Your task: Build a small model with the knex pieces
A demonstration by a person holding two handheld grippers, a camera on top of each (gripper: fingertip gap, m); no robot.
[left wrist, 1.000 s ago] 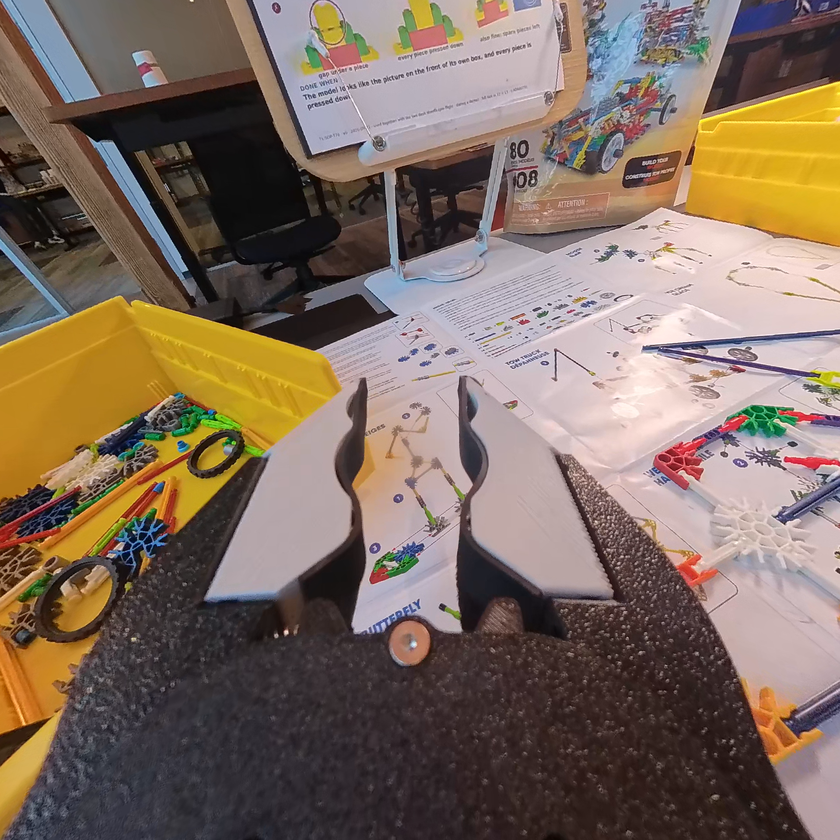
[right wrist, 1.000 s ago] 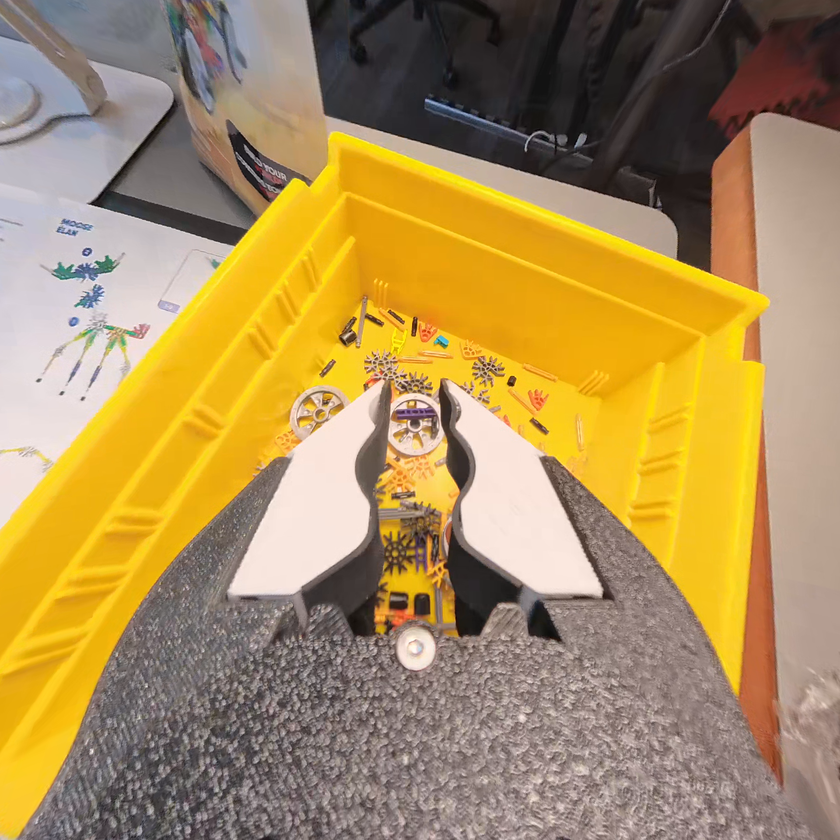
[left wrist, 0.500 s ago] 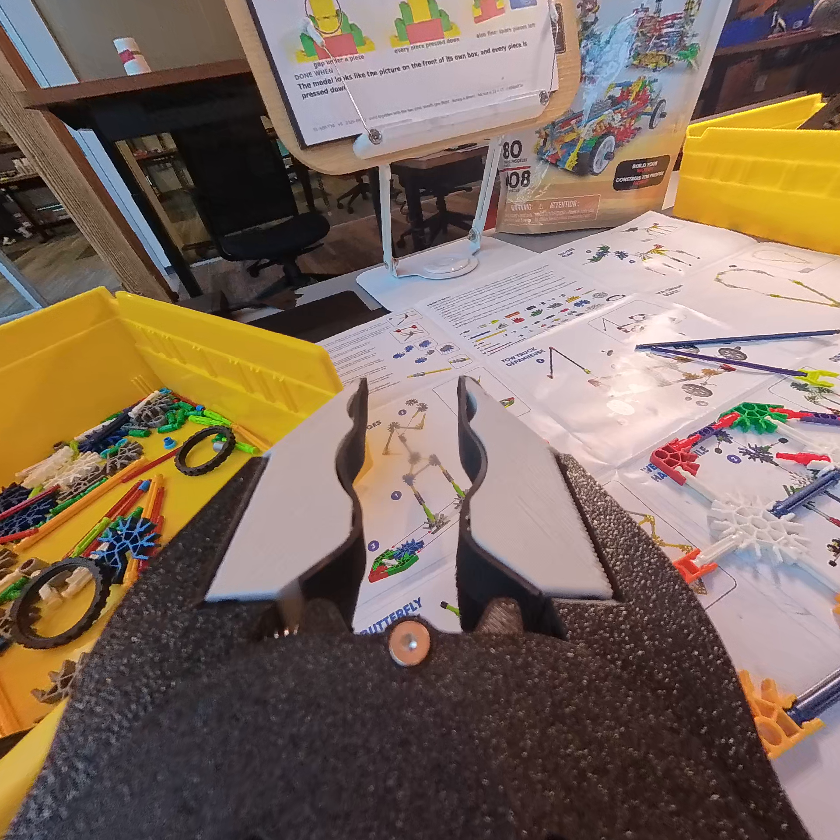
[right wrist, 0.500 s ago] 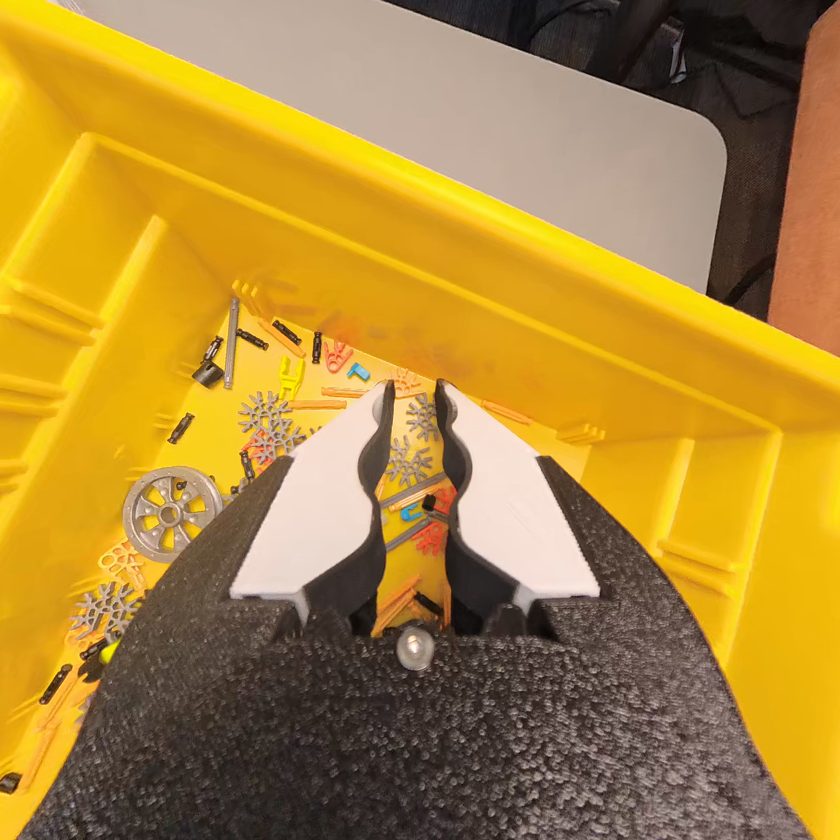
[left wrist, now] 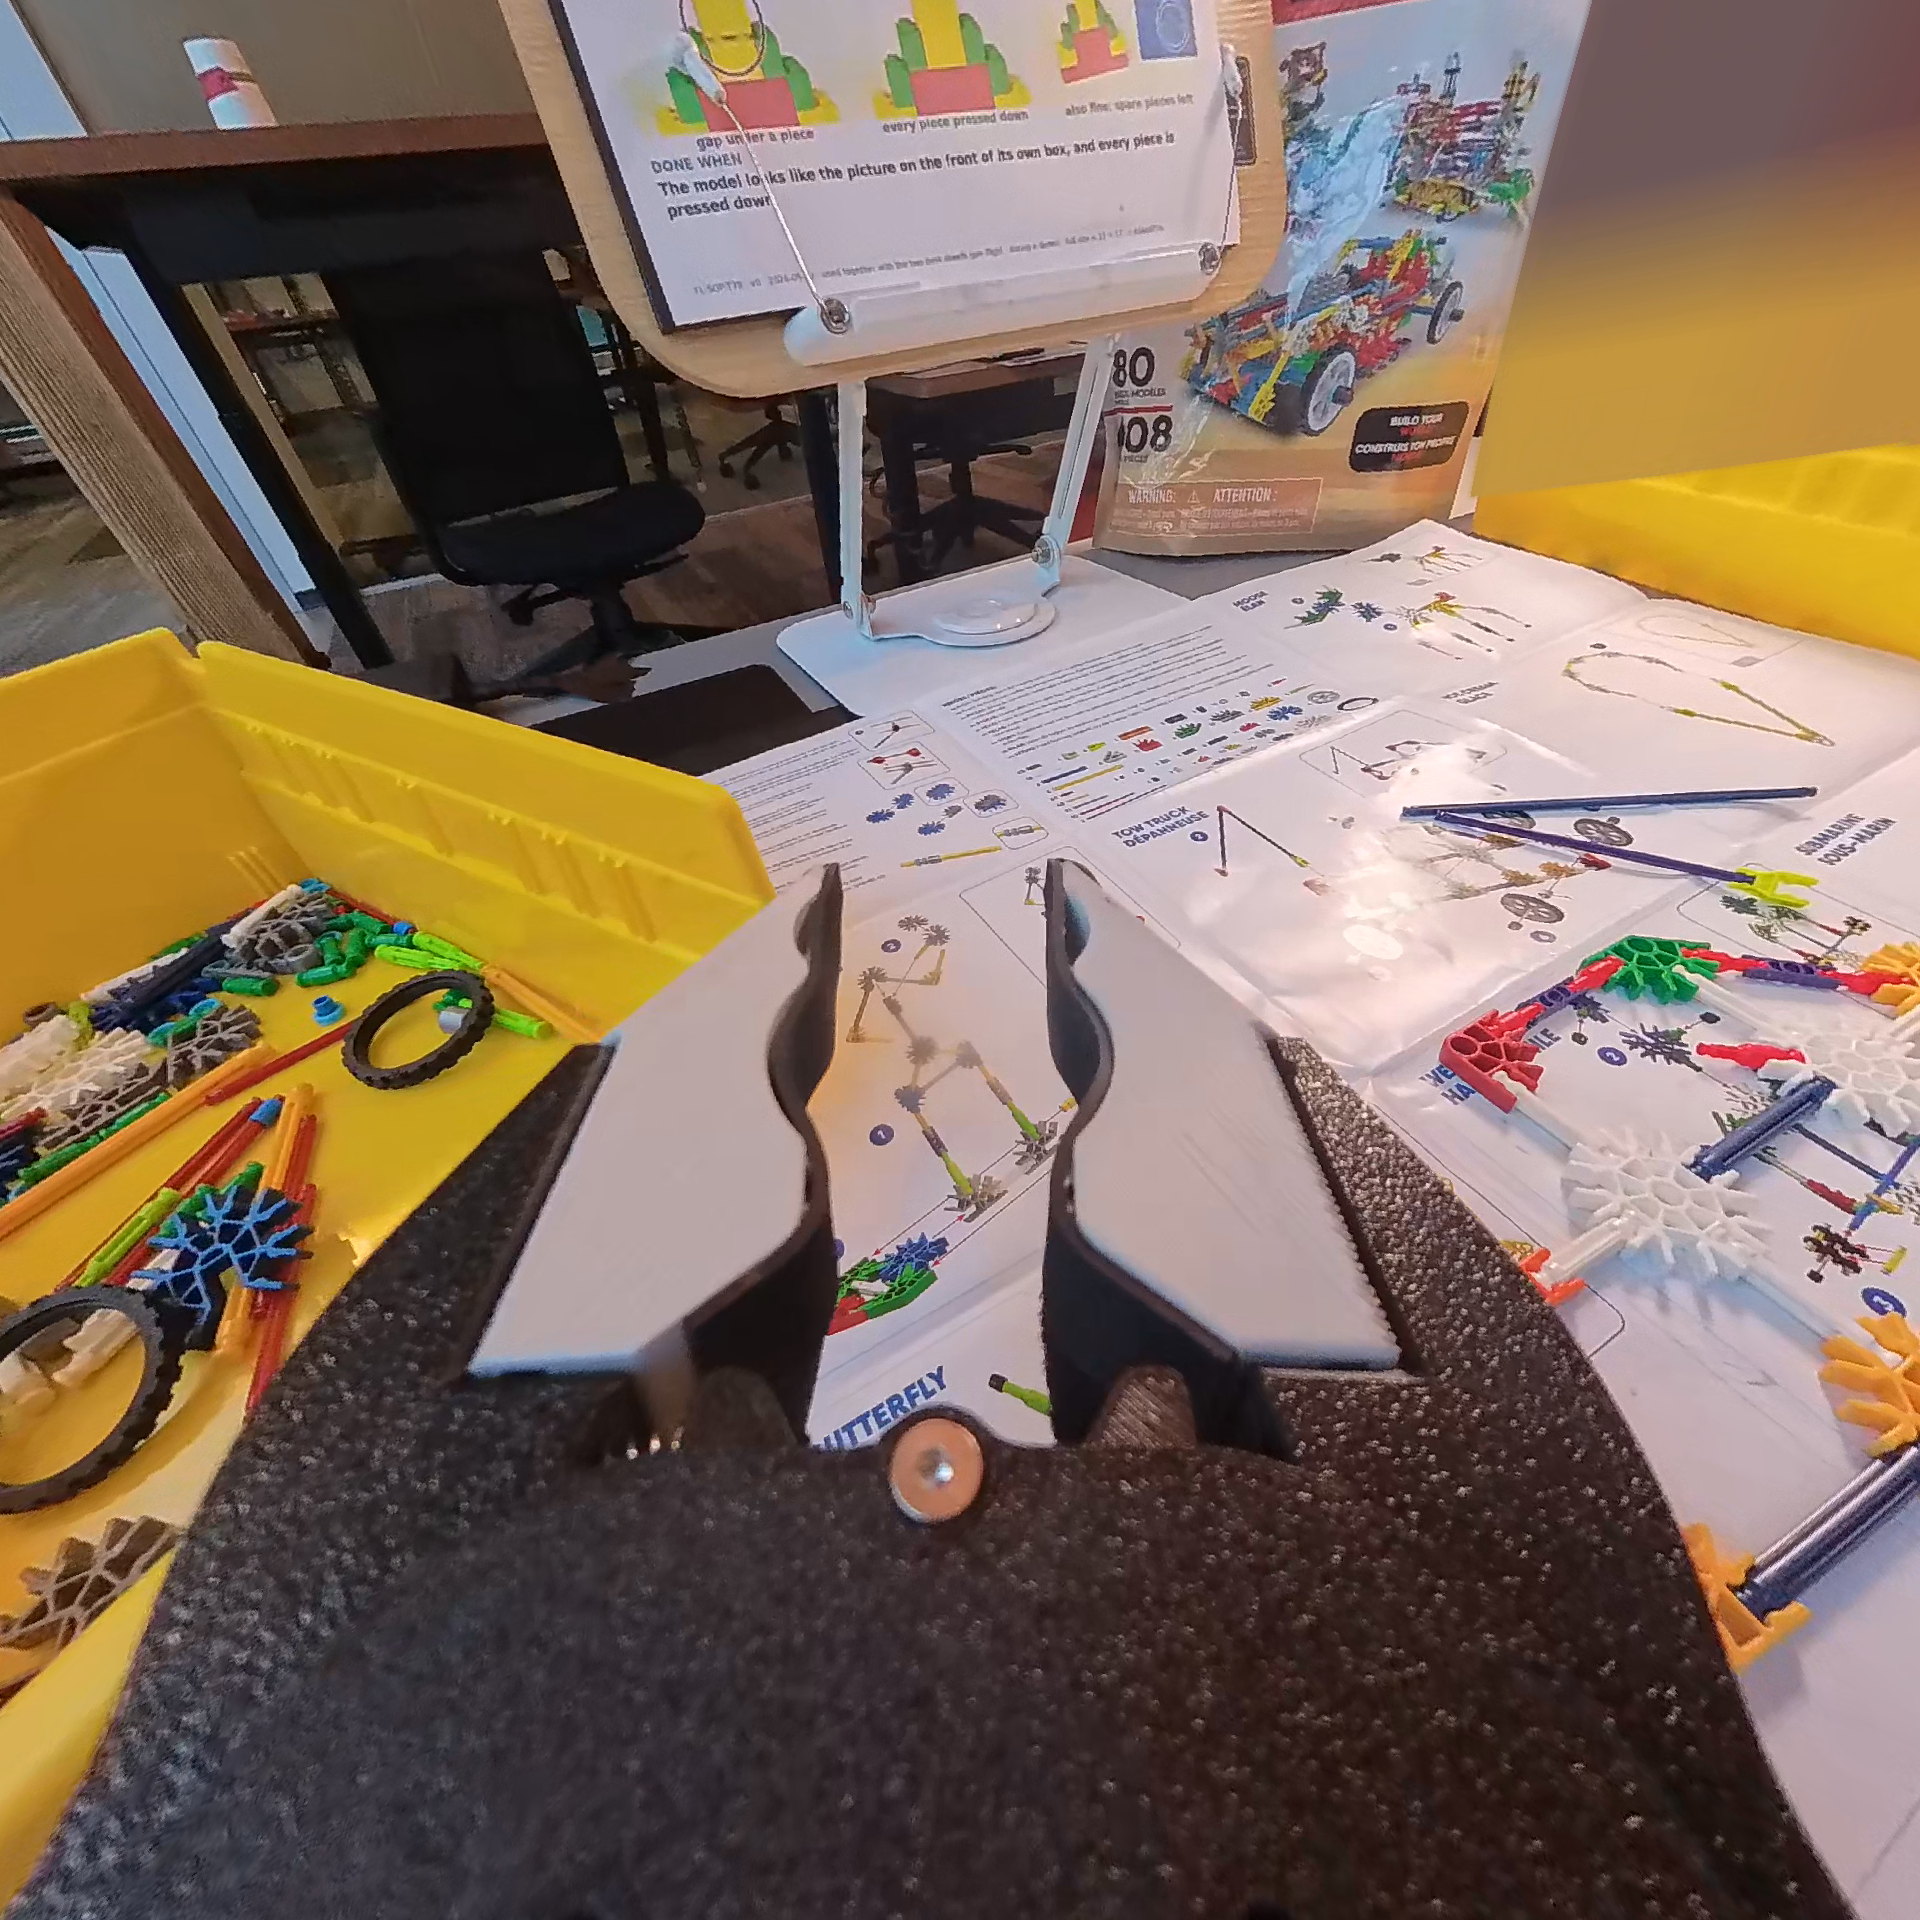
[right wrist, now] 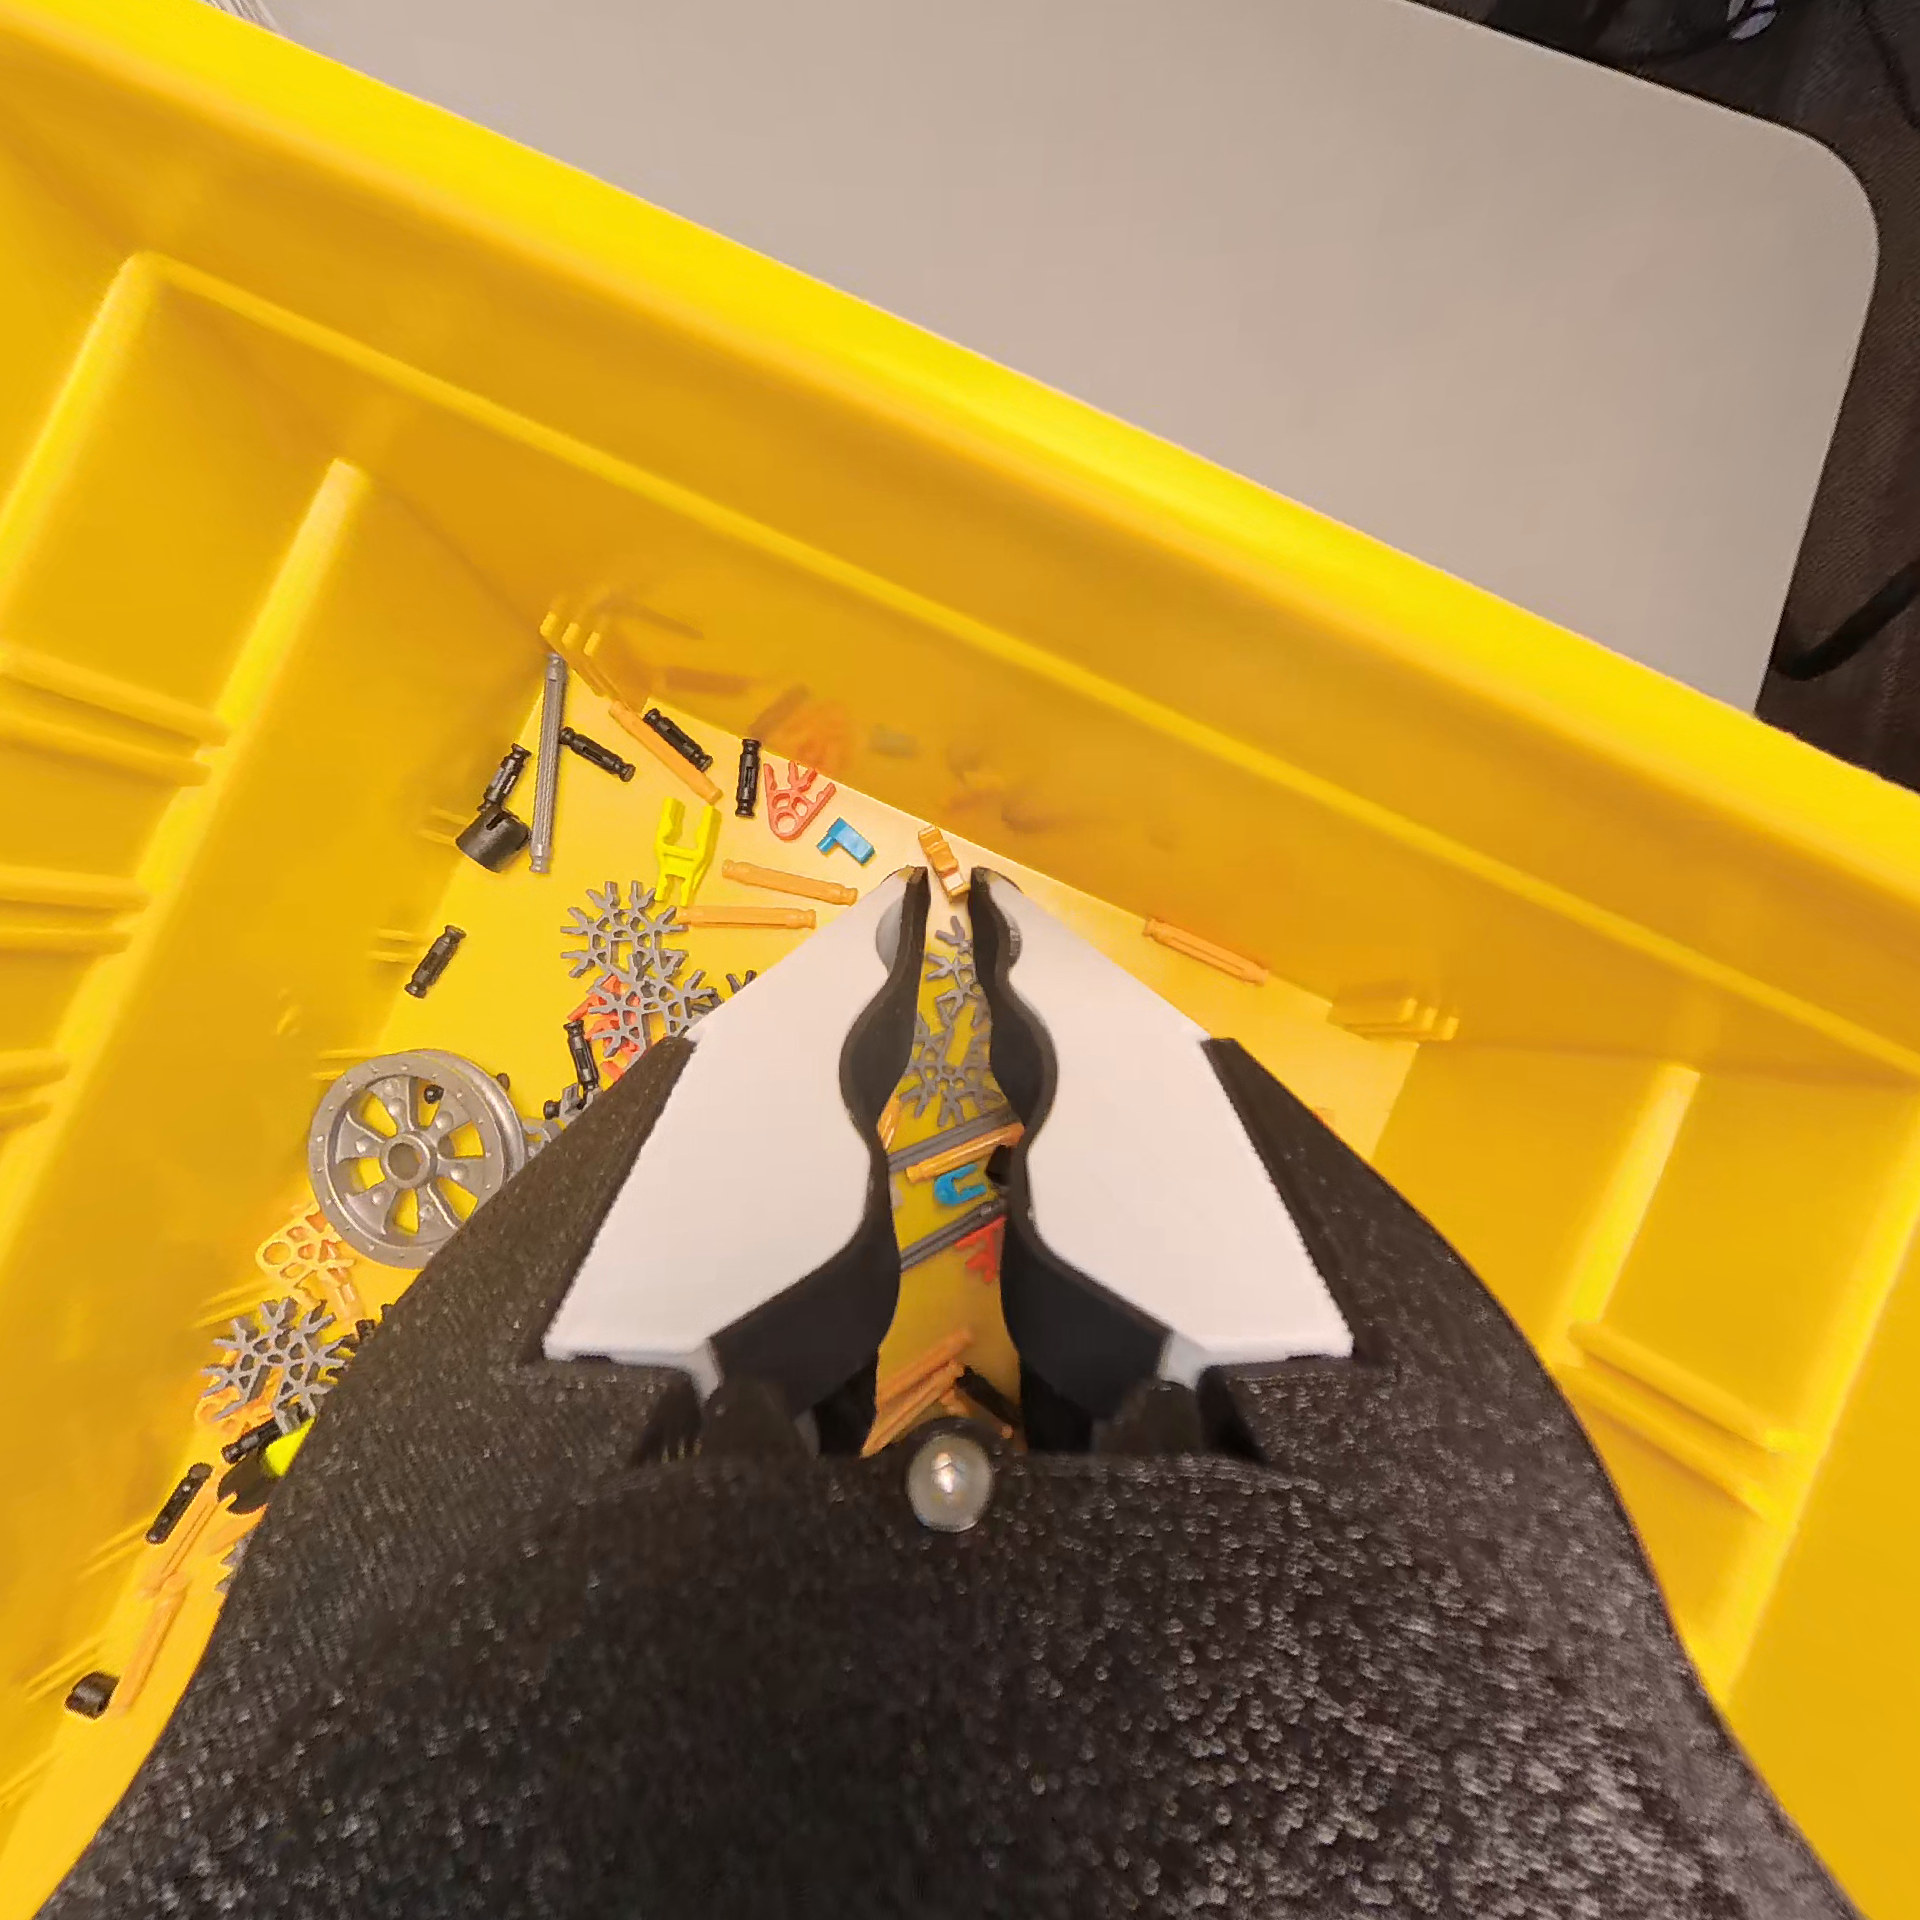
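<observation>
Now my left tool (left wrist: 940, 894) hangs above the printed instruction sheet (left wrist: 1226, 790) on the worktop, with its two fingers apart and nothing between them. Just beside it, at the left edge of the worktop, stands a yellow bin (left wrist: 447, 800) with many small building pieces: a black tyre ring (left wrist: 416, 1029), a blue snowflake connector (left wrist: 234, 1242), and orange and green rods. On the sheet, to the right side, lies a partly built model (left wrist: 1704, 1101) with a white snowflake connector, a red piece and a green one. Two long thin rods (left wrist: 1600, 821) lie on the sheet beyond it. At the far edge of the worktop stand a white stand holding a board with a page (left wrist: 914, 166) and the toy box (left wrist: 1330, 312).

My right tool (right wrist: 945, 881) is low inside another yellow bin (right wrist: 1039, 540), near its far wall. Its fingers are almost together, with only a narrow gap, and a small orange piece (right wrist: 940, 854) shows right at the tips; I cannot tell if they pinch it. Under the fingers lie grey snowflake connectors (right wrist: 951, 1049). At the left of the tool lie a grey spoked wheel (right wrist: 416, 1153), a yellow clip (right wrist: 681, 847) and short black pins.
</observation>
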